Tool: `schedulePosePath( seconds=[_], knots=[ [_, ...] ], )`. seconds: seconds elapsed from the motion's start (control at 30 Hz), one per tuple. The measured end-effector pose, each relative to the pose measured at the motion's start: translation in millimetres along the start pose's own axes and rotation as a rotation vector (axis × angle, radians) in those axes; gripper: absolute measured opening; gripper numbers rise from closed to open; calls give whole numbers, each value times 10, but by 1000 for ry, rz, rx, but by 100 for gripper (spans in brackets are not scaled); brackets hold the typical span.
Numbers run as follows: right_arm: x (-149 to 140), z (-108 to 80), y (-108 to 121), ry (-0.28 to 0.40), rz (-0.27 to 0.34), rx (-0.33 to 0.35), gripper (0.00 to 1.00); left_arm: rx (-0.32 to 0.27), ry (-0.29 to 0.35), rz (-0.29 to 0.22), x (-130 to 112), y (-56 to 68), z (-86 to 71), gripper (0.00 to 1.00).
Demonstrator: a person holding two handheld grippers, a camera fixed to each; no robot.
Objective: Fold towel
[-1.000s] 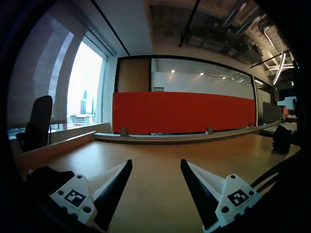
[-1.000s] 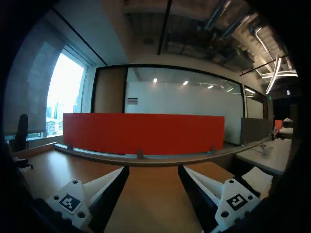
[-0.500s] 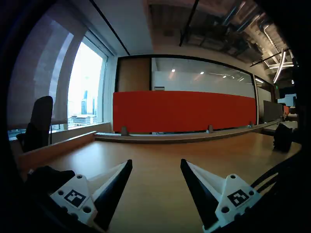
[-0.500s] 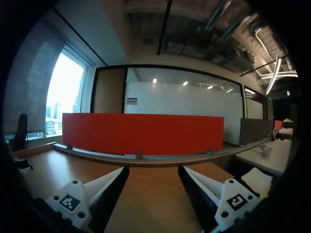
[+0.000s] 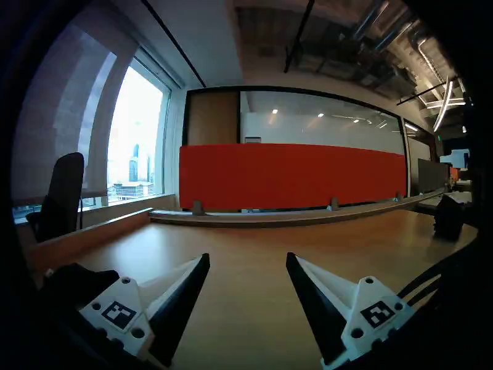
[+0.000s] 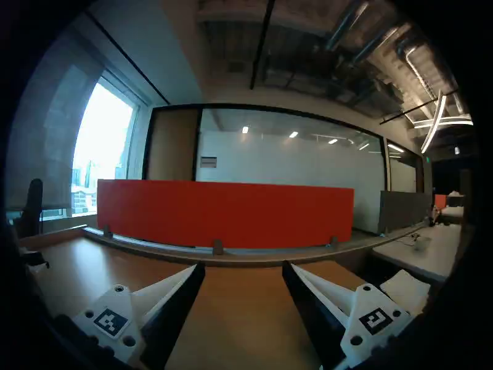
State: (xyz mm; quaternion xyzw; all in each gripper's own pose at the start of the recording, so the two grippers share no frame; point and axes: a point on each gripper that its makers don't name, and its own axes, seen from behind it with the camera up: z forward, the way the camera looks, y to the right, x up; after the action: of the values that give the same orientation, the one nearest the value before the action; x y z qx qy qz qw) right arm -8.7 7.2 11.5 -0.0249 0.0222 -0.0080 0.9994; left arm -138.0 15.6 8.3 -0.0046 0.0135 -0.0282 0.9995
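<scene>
My left gripper [image 5: 248, 260] stands open just above a bare wooden desk [image 5: 246, 246], with nothing between its fingers. In the right gripper view my right gripper [image 6: 243, 270] is open too, low over the same wooden desk [image 6: 240, 296] and holding nothing. A pale folded cloth [image 6: 403, 288] lies at the far right edge of the right gripper view, partly behind the right finger; I cannot tell whether it is the towel.
A red divider panel [image 5: 289, 176] runs along the desk's far edge. A dark object [image 5: 448, 217] sits on the desk at the right. A black office chair [image 5: 58, 194] stands at the left by the window. A white table [image 6: 425, 250] lies off to the right.
The right gripper view has tilted very slightly upward. The left gripper has barely moved.
</scene>
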Motion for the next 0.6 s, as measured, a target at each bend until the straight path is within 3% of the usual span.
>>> schedulePosePath(
  seconds=[0.6],
  knots=[
    [-613,-55,2,-36,-5,27,97,0,0,0,-2,10,1,92]
  ],
)
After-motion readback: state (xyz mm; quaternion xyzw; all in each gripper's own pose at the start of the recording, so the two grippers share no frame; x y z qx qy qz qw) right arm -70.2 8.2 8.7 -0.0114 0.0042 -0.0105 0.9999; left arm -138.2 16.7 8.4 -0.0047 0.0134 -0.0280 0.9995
